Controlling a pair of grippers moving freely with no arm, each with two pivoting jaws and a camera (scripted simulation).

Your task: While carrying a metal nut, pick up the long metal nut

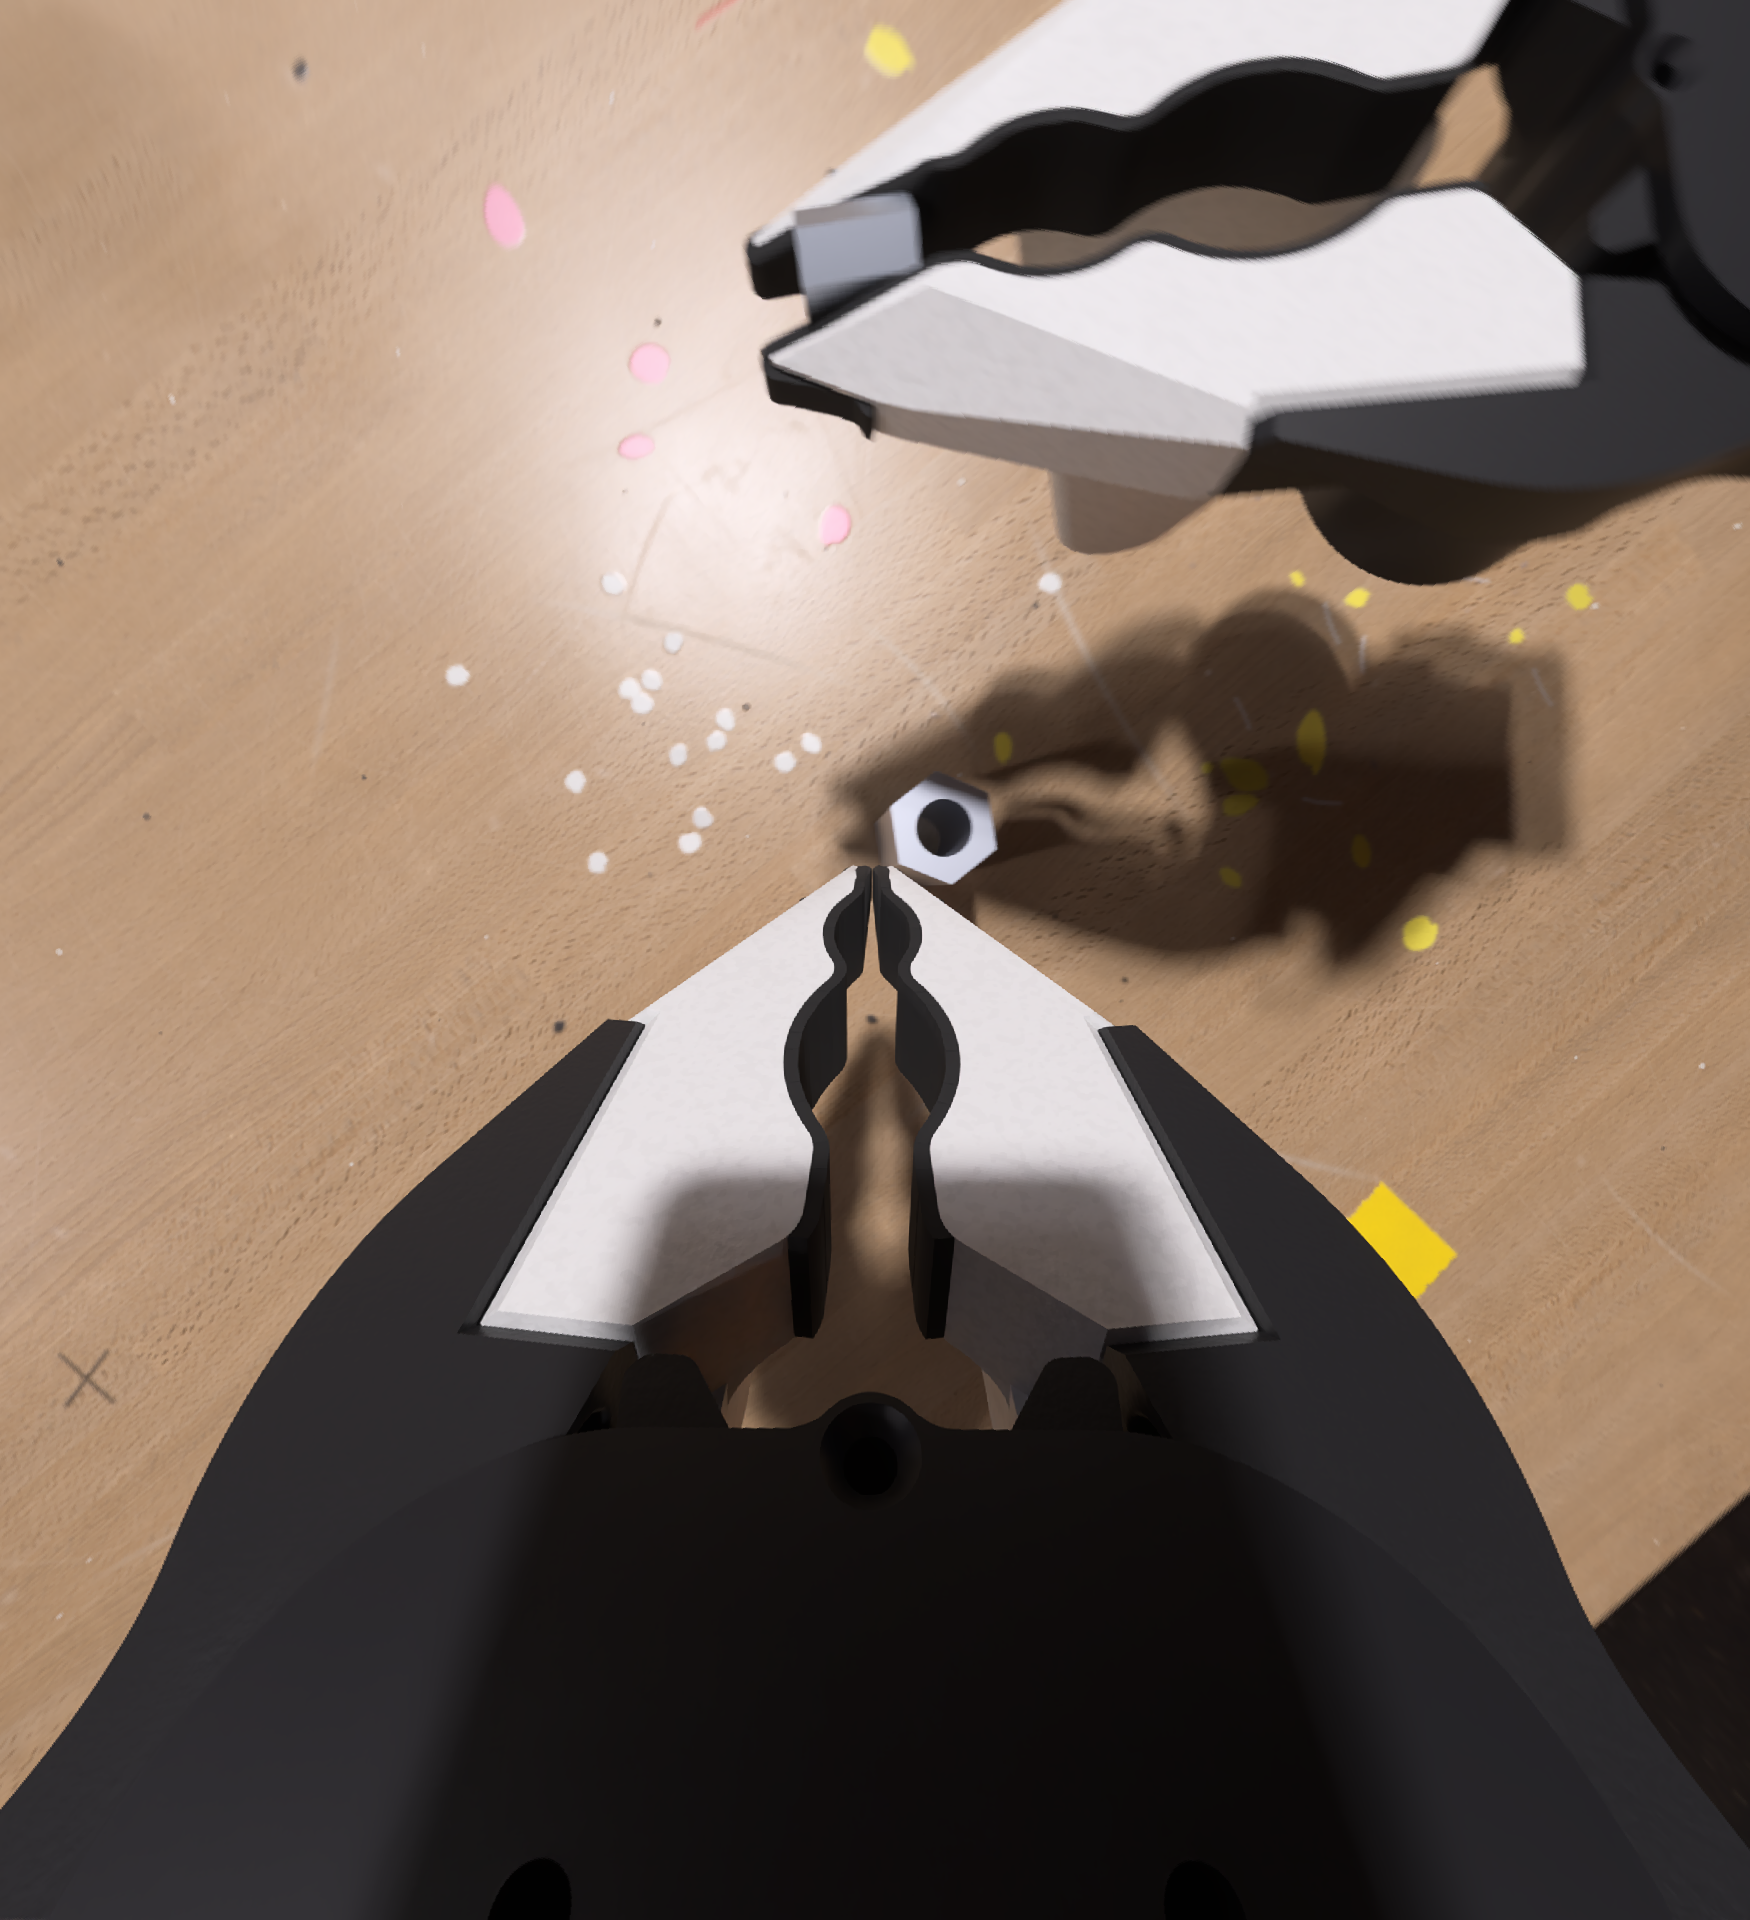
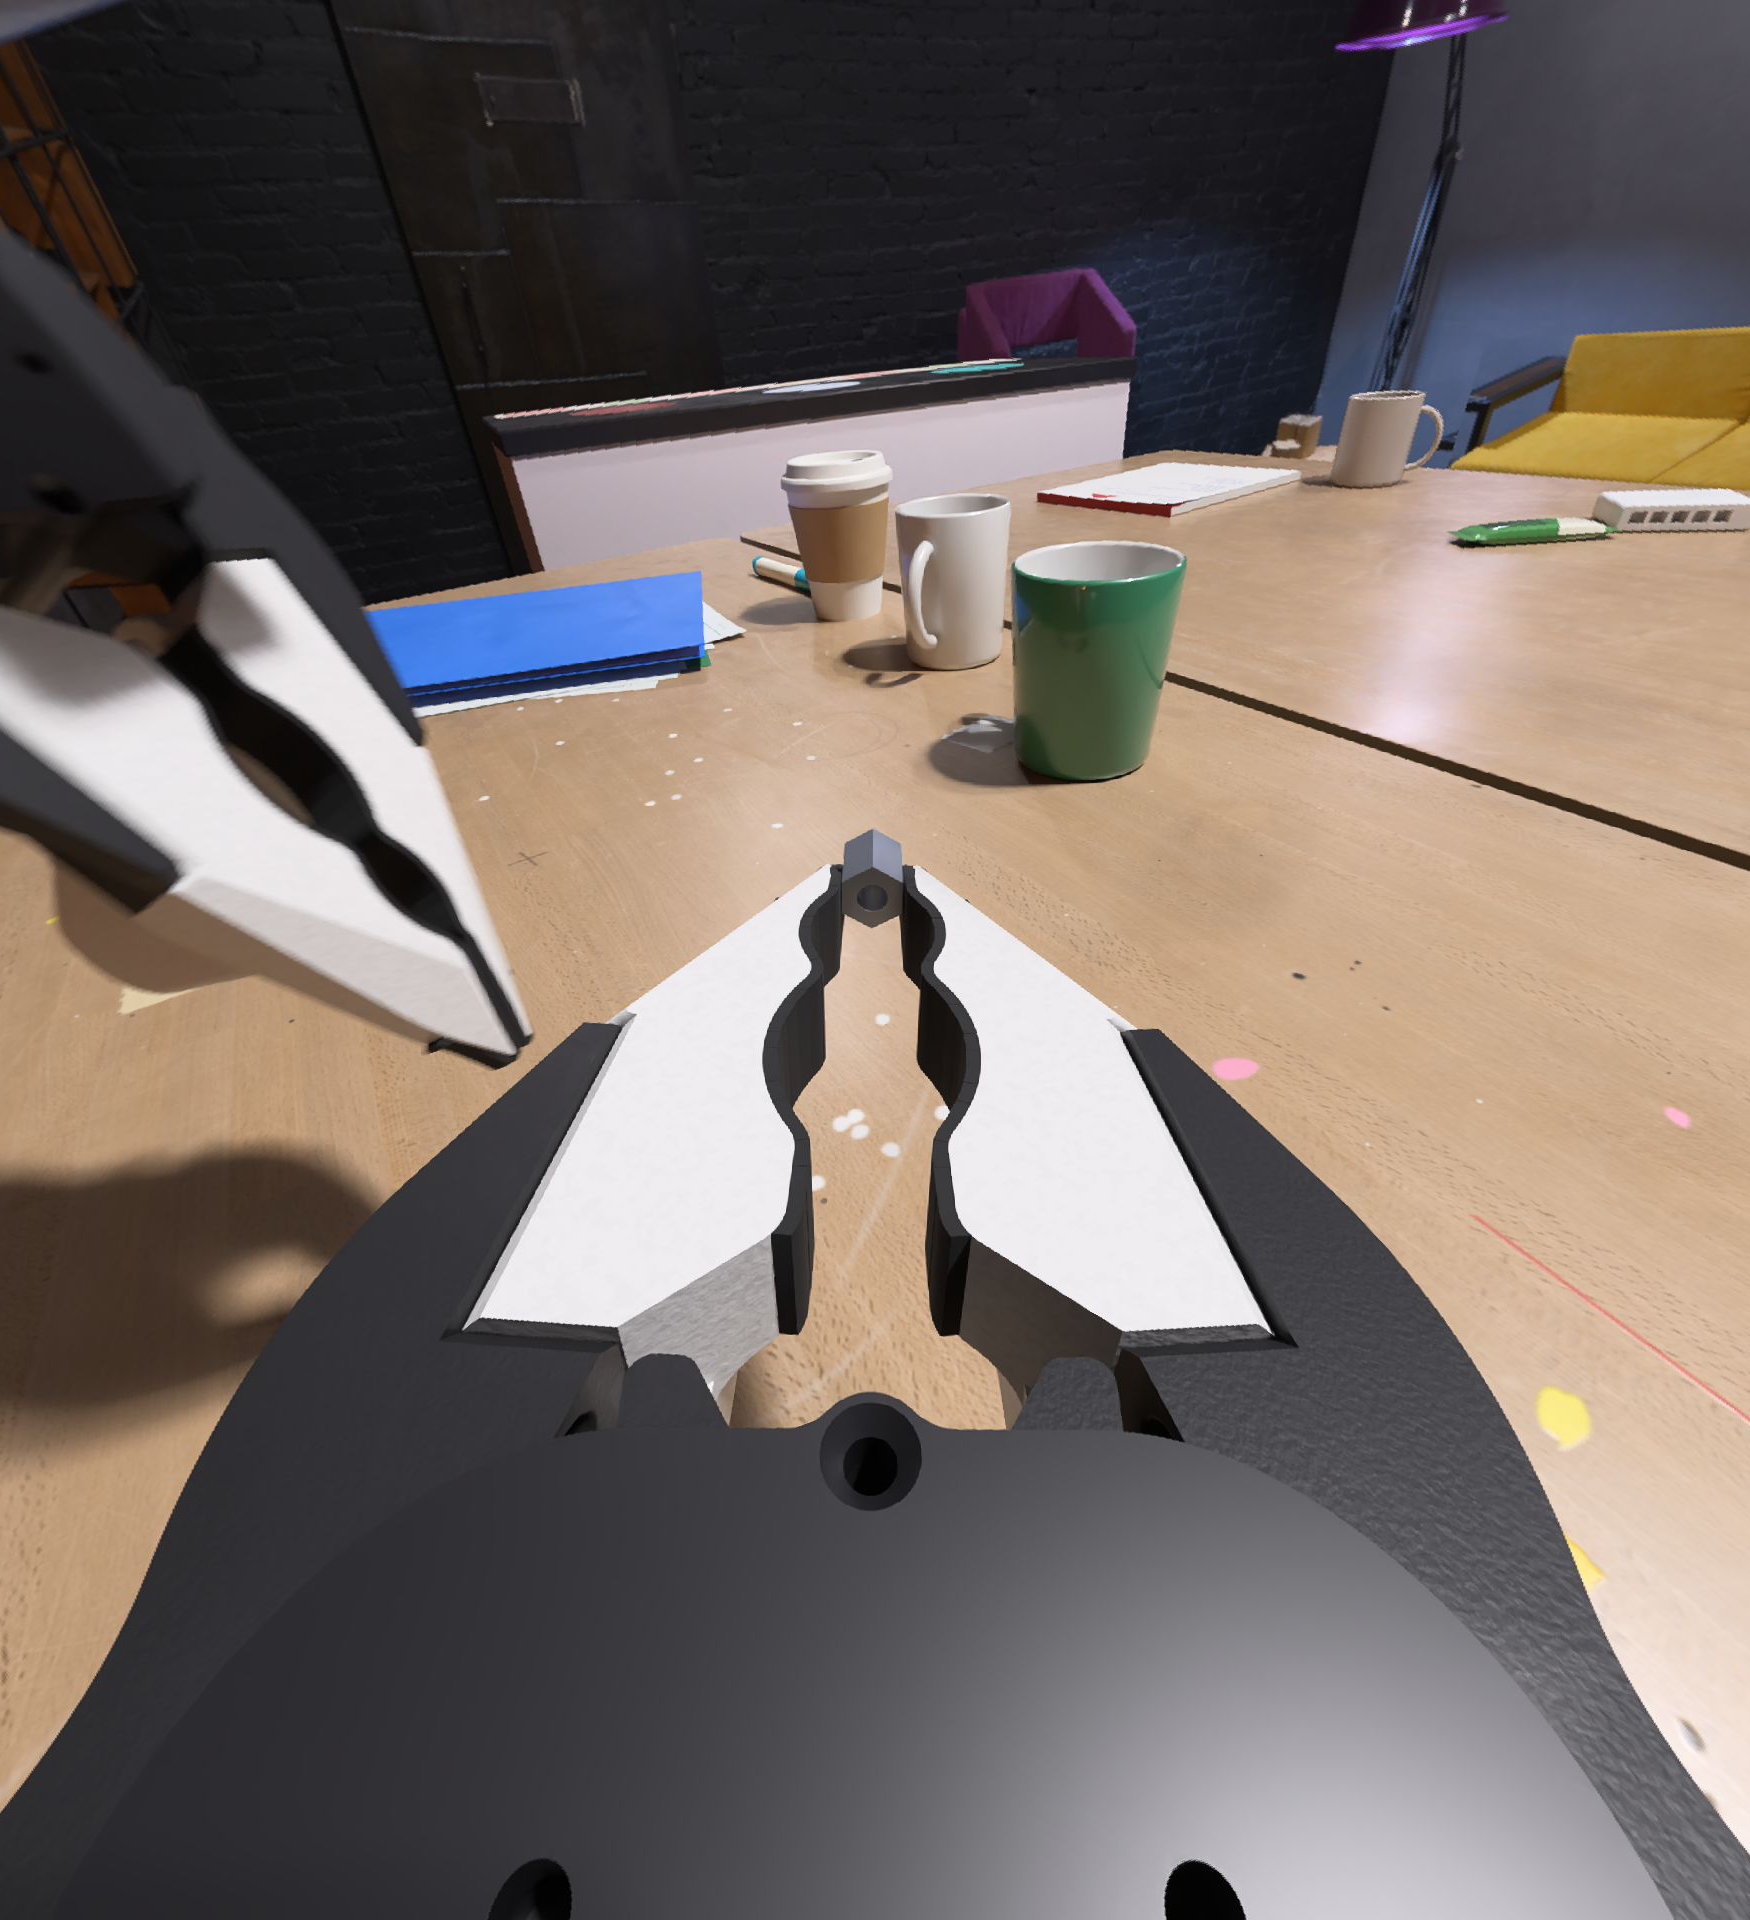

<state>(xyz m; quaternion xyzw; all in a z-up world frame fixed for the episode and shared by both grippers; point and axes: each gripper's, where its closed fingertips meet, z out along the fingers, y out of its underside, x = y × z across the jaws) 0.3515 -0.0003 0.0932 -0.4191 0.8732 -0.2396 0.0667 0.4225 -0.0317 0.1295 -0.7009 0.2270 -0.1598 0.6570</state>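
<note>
The long metal nut is taken to be the hexagonal piece [image 1: 938, 828] lying on the counter [image 1: 227, 623], bore facing up towards the camera, in the shadow cast from above. Which of the two nuts is the longer cannot be told for certain. A second metal nut [image 2: 871, 868] is pinched at the very tips of the right tongs [image 2: 871, 883], which are held in the air above the counter. The carrying part is therefore judged to be done.

The pick-up is not yet done. The left tongs [image 1: 871, 873] are pressed together with nothing between them, tips just beside the lying nut and apparently above it. They would have to be spread and lowered around it before it could be gripped.

The lying nut is well in from the counter's near edge [image 1: 1681, 1538], so a drop over it is unlikely. Around it only paint flecks are seen. A green cup [image 2: 1094, 665], a white mug [image 2: 954, 592], a paper cup [image 2: 840, 530] and a blue folder [image 2: 538, 629] are grouped towards the far edge, well apart. The tightest room is judged to be between the two tongs.
</note>
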